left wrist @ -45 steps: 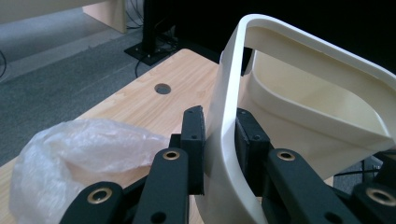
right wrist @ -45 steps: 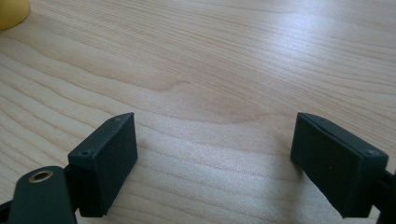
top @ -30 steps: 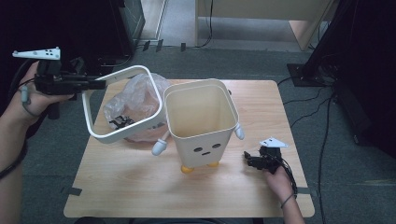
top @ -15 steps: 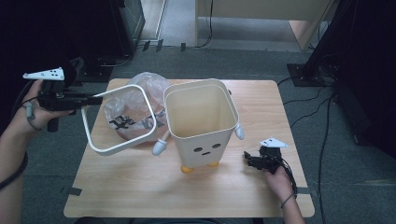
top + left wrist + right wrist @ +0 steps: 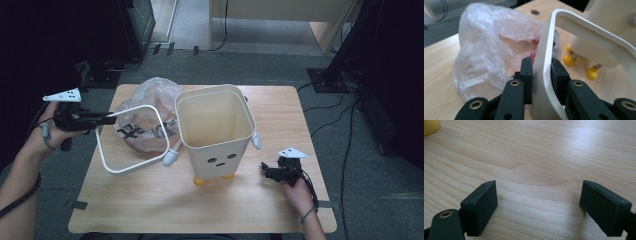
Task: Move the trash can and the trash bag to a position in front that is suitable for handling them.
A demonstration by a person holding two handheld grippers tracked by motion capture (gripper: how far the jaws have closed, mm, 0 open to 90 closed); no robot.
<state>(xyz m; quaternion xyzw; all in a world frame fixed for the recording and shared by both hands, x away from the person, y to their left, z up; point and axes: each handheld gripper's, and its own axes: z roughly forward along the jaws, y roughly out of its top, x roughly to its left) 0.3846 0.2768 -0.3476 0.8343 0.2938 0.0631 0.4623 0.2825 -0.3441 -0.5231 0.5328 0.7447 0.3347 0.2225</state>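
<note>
Item: white ring [image 5: 131, 140], a rounded-square frame that looks like the rim piece of the bin [image 5: 216, 131]. Location: held tilted over the left part of the table [image 5: 150, 200], left of the bin, its far edge over the plastic bag [image 5: 145, 112]. Holder: left gripper [image 5: 107, 119], jaws clamped on the ring's edge, seen close in the left gripper view as ring [image 5: 544, 82] between both pads. Right gripper [image 5: 266, 170]: resting low on the table right of the bin, jaws spread wide, nothing between them. Progress, judged: ring is off the bin and in hand; bin stands open and apparently unlined; bag lies crumpled behind the ring, not yet in the bin. Remaining: likely lining the bin and refitting the ring. Obstacles: the bag sits under the ring's path; the bin's side arm [image 5: 171, 158] juts toward the ring. Surroundings: cables on the floor.
</note>
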